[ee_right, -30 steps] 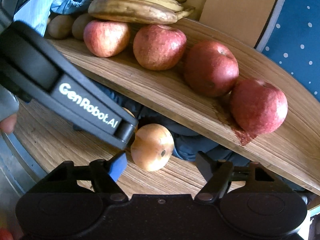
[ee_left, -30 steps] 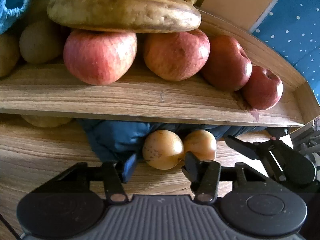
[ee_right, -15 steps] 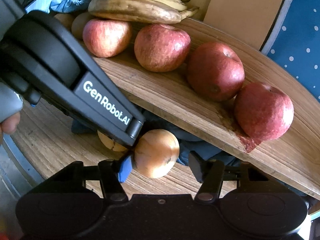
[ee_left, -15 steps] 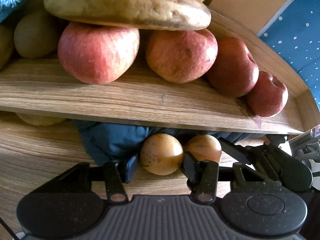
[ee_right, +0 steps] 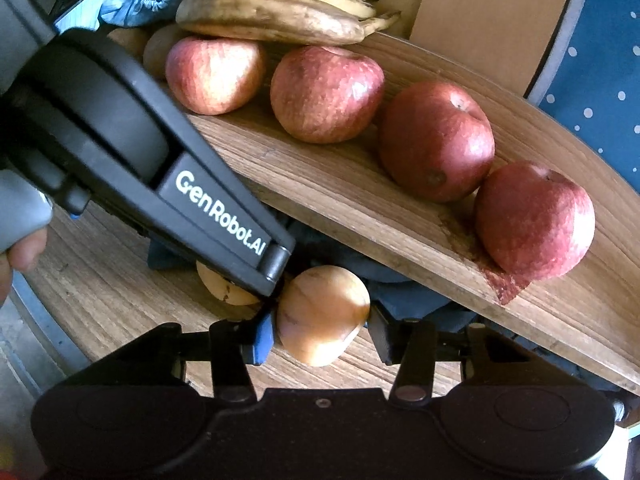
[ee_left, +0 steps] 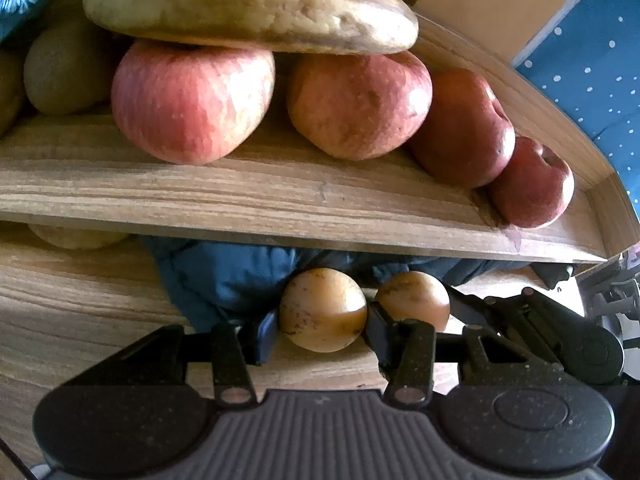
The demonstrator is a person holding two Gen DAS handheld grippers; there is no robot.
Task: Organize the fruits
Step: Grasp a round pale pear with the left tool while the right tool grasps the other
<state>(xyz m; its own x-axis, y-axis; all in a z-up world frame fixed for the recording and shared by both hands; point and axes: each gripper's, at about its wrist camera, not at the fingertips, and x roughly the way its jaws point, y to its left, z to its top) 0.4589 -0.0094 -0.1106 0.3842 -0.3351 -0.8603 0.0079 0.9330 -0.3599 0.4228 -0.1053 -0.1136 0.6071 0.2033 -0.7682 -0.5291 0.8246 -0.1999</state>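
Two yellow-brown pears lie side by side on the lower wooden board, in front of a dark blue cloth. My left gripper (ee_left: 321,322) has the left pear (ee_left: 322,308) between its fingers. Both pads touch the pear's sides as the jaws close. The right pear (ee_left: 412,300) sits right beside it. In the right wrist view my right gripper (ee_right: 322,326) straddles that right pear (ee_right: 322,312). Its jaws are closing and the pads meet the skin on both sides. The left gripper's black body (ee_right: 140,152) crosses that view and hides most of the left pear (ee_right: 224,290).
Just above the pears a wooden shelf (ee_left: 280,200) overhangs them. It carries several red apples (ee_right: 326,94), a bunch of bananas (ee_right: 280,16) and brownish fruit (ee_left: 64,68) at its left end. Under it lie the blue cloth (ee_left: 224,276) and a pale fruit (ee_left: 76,236). A hand (ee_right: 20,248) shows at the left edge.
Both grippers have come forward over the pears. The right jaws have narrowed a lot, from wide around the pear down onto it. The left jaws have tightened slightly onto theirs.
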